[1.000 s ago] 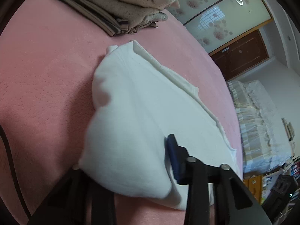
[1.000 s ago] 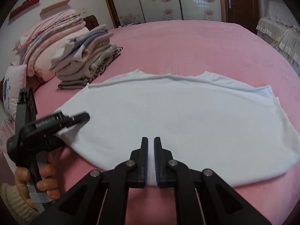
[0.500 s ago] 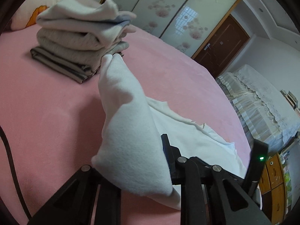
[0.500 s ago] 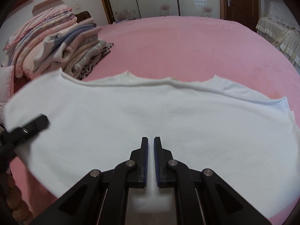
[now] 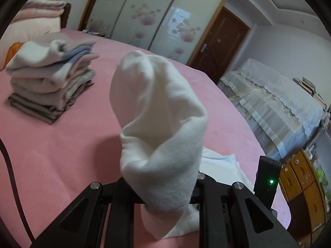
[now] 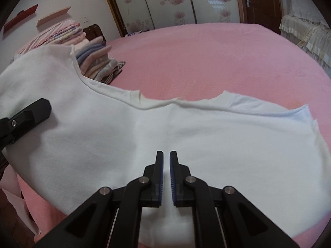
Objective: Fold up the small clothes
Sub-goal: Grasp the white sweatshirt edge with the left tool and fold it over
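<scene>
Lifted white garment (image 5: 159, 124) bunches over the left tongs (image 5: 165, 188), blocking straight ahead. Folded clothes stack (image 5: 49, 82) stands ahead-left. Pink bed (image 6: 206, 57) beyond the right tongs (image 6: 166, 177) lies bare, open passage ahead and right.

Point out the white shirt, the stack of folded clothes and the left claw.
white shirt (image 6: 206, 136), right wrist view, flat middle.
stack of folded clothes (image 5: 49, 76), left wrist view, front side.
left claw (image 6: 31, 113), right wrist view, finger tip.

White shirt (image 6: 206, 136) on pink bed (image 6: 206, 57), left end raised by left gripper (image 6: 31, 113); right gripper (image 6: 166, 159) shut above it.
</scene>
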Motion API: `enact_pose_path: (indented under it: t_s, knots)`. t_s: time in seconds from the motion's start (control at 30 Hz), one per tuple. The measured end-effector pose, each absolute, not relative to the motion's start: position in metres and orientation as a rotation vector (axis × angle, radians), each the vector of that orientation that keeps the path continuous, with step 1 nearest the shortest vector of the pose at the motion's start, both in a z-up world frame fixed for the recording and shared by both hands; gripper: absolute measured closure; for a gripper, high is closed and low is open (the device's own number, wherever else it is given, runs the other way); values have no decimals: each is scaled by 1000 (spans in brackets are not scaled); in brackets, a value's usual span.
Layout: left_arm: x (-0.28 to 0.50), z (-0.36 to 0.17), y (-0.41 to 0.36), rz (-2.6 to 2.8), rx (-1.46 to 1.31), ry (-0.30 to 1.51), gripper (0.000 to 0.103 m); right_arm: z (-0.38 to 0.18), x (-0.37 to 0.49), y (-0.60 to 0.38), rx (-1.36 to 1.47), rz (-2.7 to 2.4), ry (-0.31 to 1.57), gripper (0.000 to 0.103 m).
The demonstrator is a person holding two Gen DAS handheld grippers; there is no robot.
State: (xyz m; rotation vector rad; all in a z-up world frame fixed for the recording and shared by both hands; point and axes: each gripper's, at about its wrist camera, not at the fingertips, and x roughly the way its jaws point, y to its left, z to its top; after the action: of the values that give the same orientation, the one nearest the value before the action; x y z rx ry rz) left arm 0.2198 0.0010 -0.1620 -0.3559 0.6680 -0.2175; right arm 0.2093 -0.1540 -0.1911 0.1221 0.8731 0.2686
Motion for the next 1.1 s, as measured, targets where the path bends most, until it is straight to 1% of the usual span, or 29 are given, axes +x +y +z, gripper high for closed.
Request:
enact_pose_path:
  t_s: [0.2, 0.33, 0.53, 0.7, 0.83, 1.0, 1.1]
  knots:
    - [233, -151, -75, -294, -268, 687, 87, -182, 196, -205, 133, 233, 856, 97]
    - [246, -166, -125, -346, -235, 739, 88, -186, 189, -242, 172, 213, 860, 97]
    - [263, -205, -186, -367, -190, 852, 89, -194, 182, -295, 223, 152, 870, 97]
    - [266, -220, -204, -332, -181, 874, 89, -200, 175, -328, 239, 133, 885, 97]
    - [260, -217, -210, -326, -179, 853, 89, -205, 170, -345, 268, 143, 885, 99]
    - [252, -210, -223, -343, -157, 826, 89, -203, 162, -356, 299, 166, 862, 99]
    - [253, -223, -236, -326, -108, 867, 89, -203, 159, -361, 310, 175, 858, 99]
